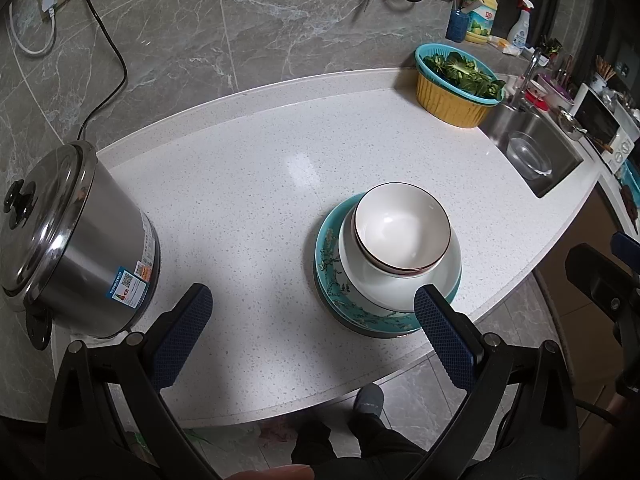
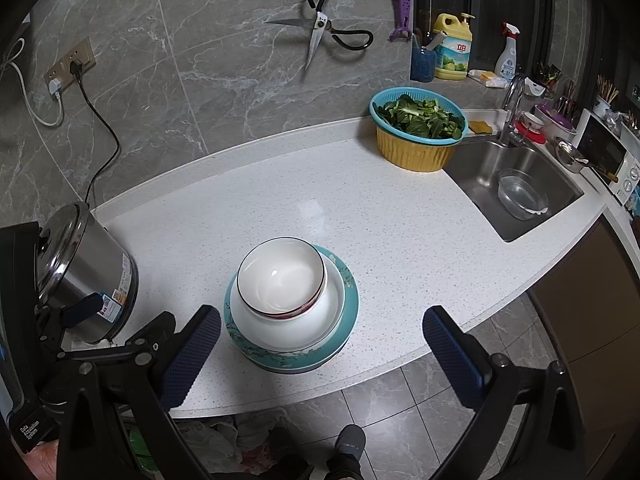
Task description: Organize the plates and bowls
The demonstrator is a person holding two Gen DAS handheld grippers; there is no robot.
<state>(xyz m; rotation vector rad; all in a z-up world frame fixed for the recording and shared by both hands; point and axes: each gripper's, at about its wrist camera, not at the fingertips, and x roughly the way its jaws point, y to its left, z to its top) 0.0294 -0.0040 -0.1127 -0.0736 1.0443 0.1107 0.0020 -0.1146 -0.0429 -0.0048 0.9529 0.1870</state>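
Note:
One stack stands near the counter's front edge. Its base is a teal floral plate (image 1: pixel 332 280) (image 2: pixel 350 308); on that rests a white dish (image 1: pixel 384 292) (image 2: pixel 288 332), and on top sits a white bowl with a dark rim (image 1: pixel 402 228) (image 2: pixel 280 276). My left gripper (image 1: pixel 314 308) is open, held above the counter to the stack's left, its right finger overlapping the plate's near edge in view. My right gripper (image 2: pixel 322 328) is open too, its fingers wide on either side of the stack's front. Neither holds anything.
A steel rice cooker (image 1: pixel 76 240) (image 2: pixel 80 272) stands at the left, plugged into the wall. A basket of greens (image 1: pixel 456 84) (image 2: pixel 418 132) sits back right beside the sink (image 2: pixel 516 184), which holds a glass bowl (image 2: pixel 520 196). Scissors (image 2: pixel 320 28) hang on the wall.

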